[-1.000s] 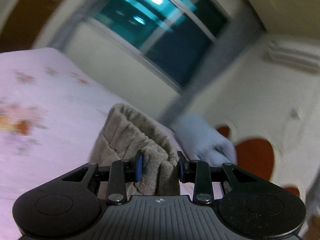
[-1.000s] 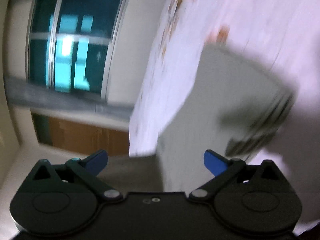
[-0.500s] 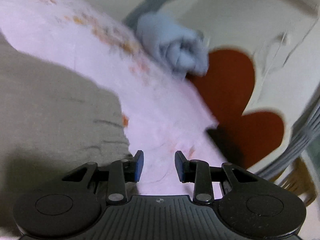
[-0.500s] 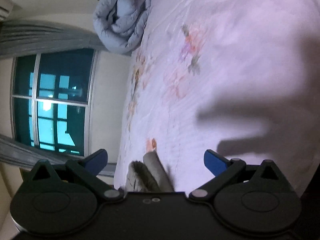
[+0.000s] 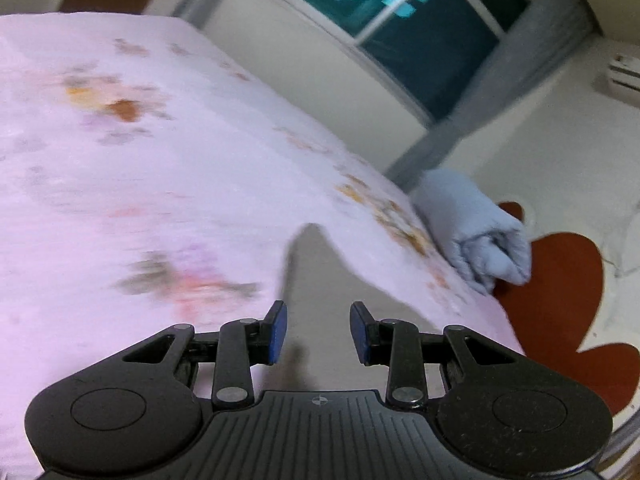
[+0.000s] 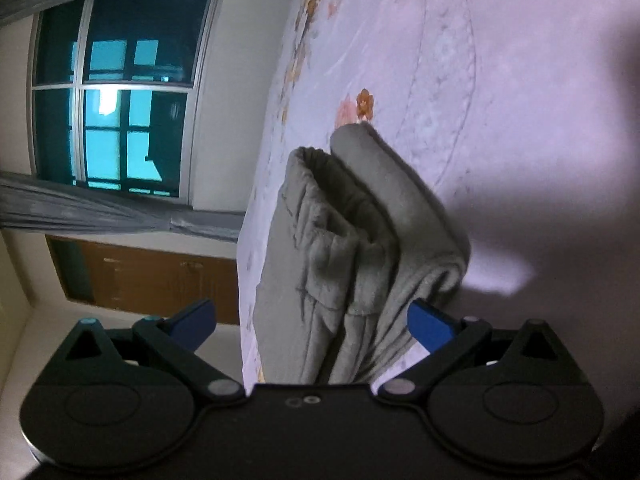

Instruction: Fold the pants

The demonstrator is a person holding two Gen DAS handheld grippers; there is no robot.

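Grey pants [image 6: 352,248] folded into a thick bundle on the pink floral bed sheet [image 6: 500,60], waistband end facing away. Right claw [image 6: 312,322] spread wide, bundle in front of and between its blue pads without contact. Left claw [image 5: 318,334] narrowly parted, pinching nothing, above a grey strip of fabric [image 5: 320,280], blurred, on the sheet. Rolled pale blue blanket [image 5: 476,232] at the bed's far edge, beside red heart shapes [image 5: 560,280]. Window [image 6: 116,92] with grey curtains beyond.

Bedroom: floral bedsheet [image 5: 168,184], rolled duvet [image 5: 476,232]
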